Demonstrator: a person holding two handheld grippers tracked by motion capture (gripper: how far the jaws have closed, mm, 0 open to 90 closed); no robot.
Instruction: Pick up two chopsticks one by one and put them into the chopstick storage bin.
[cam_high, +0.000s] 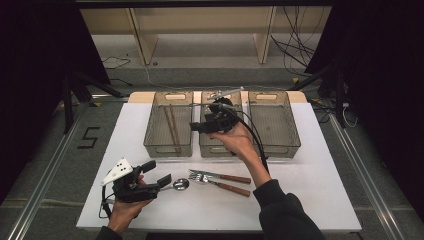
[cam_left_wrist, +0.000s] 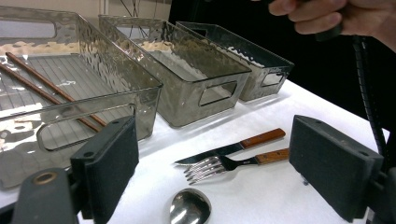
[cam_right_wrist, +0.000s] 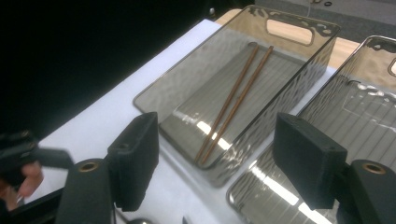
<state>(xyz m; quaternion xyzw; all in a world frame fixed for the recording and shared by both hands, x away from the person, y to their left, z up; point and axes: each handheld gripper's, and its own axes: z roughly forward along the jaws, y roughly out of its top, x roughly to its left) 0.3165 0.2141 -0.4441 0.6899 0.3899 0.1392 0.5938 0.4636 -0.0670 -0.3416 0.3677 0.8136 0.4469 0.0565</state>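
1. Black right tongs gape wide, empty, over the middle clear bin; wooden chopsticks lie in the left bin.
2. Left tongs stand wide, empty, beside the spoon.

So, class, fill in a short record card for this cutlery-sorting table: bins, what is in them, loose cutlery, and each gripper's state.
Bins: three clear bins side by side at the table's far edge
Left bin: holds the chopsticks, a pair lying lengthwise
Middle bin: looks empty
Right bin: looks empty
Loose cutlery: knife, fork and spoon on the white table
Left gripper: open, nothing between the jaws, just beside the spoon
Right gripper: open, nothing held, above the middle bin
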